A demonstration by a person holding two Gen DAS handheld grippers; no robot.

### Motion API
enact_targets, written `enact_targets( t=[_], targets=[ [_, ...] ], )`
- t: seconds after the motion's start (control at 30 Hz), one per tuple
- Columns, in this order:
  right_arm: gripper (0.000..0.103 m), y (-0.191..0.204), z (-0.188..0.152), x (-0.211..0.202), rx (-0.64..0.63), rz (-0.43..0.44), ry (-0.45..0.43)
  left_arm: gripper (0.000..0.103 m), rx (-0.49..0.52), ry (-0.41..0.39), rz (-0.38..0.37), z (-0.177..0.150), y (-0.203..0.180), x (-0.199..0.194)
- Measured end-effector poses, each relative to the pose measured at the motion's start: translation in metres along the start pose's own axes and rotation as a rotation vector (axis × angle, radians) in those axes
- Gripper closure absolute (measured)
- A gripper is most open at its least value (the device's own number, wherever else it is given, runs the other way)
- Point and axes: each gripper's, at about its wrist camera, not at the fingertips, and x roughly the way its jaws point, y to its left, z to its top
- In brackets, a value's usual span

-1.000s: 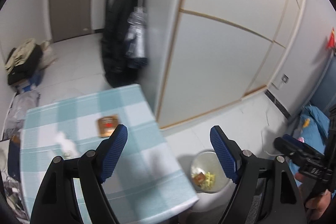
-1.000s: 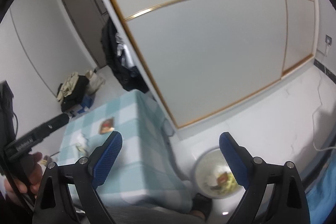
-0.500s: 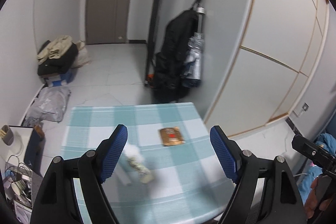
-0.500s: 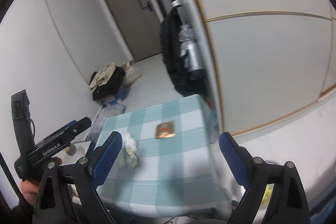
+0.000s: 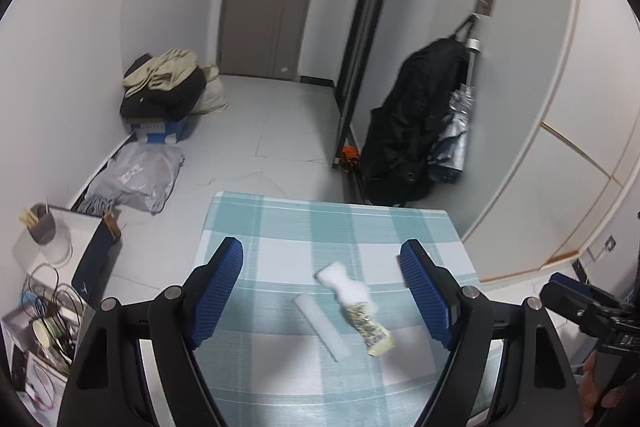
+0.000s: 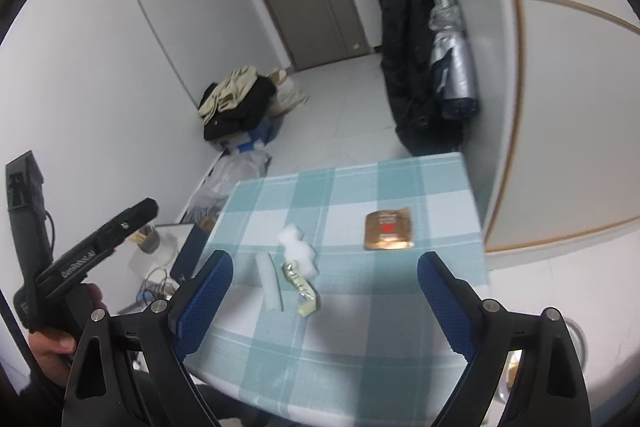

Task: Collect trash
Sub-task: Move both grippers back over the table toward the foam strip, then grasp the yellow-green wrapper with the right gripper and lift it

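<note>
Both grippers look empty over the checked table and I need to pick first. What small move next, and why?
Probably lower the open left gripper onto the crumpled wrapper: it lies between the fingers, with white tissue touching it. The brown packet sits apart, nearer the right gripper.

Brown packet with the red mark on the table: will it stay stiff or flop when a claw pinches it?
The brown packet lies flat and thin, so it probably flops and weighs little. Its glossy face may slip; lifting an edge off the tablecloth looks awkward.

Dim, cool indoor light, soft all over.
We see slight motion blur, bowed walls, black corners, and faint shadows on the tablecloth (image 6: 360,327).
</note>
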Motion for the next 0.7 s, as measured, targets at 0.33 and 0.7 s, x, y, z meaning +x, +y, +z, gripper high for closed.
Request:
enact_targets(
  t=[0.33, 0.7],
  targets=[
    [0.009, 0.014, 0.006, 0.087, -0.043, 0.066, 0.173, 0.025, -0.110, 0.055, 0.017, 0.003, 0.041, 0.011],
    [0.031, 0.028, -0.016, 0.168, -0.099, 0.058, 0.470, 0.025, -0.219, 0.093, 0.029, 0.008, 0.079, 0.017]
  ],
)
